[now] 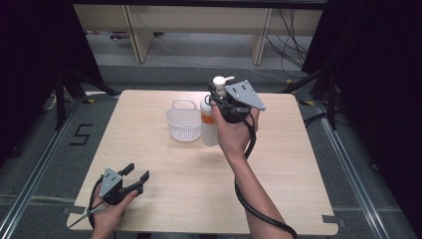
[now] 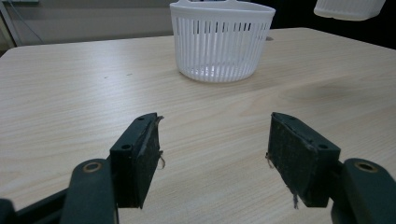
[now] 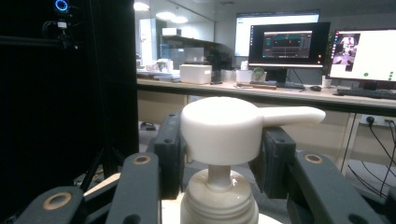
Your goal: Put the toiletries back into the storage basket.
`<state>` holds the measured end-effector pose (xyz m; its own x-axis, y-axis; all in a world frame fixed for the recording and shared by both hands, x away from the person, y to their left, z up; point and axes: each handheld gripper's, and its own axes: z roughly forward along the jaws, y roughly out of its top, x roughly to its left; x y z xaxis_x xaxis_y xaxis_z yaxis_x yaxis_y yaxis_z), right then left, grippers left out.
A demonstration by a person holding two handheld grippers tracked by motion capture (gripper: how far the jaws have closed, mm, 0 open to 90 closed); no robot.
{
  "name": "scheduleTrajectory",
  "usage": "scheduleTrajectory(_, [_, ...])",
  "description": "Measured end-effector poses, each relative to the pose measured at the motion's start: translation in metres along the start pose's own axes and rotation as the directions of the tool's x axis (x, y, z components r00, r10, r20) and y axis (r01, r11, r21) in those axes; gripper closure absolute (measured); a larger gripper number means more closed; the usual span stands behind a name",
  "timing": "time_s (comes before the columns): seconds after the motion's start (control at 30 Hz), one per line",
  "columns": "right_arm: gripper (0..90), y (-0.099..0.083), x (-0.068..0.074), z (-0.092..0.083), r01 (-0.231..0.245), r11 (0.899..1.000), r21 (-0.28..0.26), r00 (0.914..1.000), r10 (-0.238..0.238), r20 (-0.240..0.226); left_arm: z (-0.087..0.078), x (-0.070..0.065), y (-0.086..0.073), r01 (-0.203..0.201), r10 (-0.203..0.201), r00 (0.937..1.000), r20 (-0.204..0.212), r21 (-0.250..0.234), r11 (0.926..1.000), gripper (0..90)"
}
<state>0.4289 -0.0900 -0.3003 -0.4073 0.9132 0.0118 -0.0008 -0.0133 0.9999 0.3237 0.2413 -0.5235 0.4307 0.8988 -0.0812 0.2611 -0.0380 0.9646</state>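
My right gripper [image 1: 217, 97] was clamped on the pump bottle [image 1: 209, 124], its two black jaws pressed against either side of the bottle's upper part, just under the white pump head [image 3: 219, 130]. In the right gripper view the pump head sat squarely between the jaws, its spout [image 3: 292, 115] pointing toward three o'clock, and the ribbed neck [image 3: 218, 200] showed below it. From the high view the bottle stood upright near the far edge of the table [image 1: 164, 189], roughly at one o'clock from the table's middle, with an orange patch [image 1: 207, 119] on its label (I could not read what it said). In the left gripper view the bottle's base [image 2: 349, 8] appeared at the top right corner with a gap under it, so it looked lifted off the wood, though I cannot be sure how far.

The white slatted basket [image 1: 184, 124] sat just beside the bottle, at its nine o'clock, and whether the two touched I cannot tell. Its handle loop [image 1: 184, 102] rose at the far side.

My left gripper [image 1: 130, 180] rested low over the near left corner of the table, at about seven o'clock from the middle, well apart from basket and bottle. Its jaws stood spread wide with bare wood between them, holding nothing, and they pointed toward the basket [image 2: 219, 42], which lay straight ahead at twelve o'clock in the left gripper view.
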Motion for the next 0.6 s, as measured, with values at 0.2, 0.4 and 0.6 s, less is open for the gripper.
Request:
scheduleTrajectory(0.2, [59.7,0.0023,0.0000,0.0035,0.016,1.000,-0.009,0.9999,-0.016,0.003,-0.0003,0.0000,0.0000,0.003,-0.003,1.0000,0.000,0.002,1.0000,33.6])
scheduleTrajectory(0.4, [59.7,0.0049,0.0012,0.0070,0.015,1.000,-0.007,0.9999,-0.015,0.001,-0.0011,0.0003,0.0002,0.008,-0.008,1.0000,-0.001,0.007,0.9999,33.6])
scheduleTrajectory(0.6, [59.7,0.0053,-0.0003,0.0100,0.015,1.000,-0.002,0.9999,-0.015,0.005,-0.0006,0.0001,0.0000,0.007,-0.007,1.0000,0.000,0.003,1.0000,33.6])
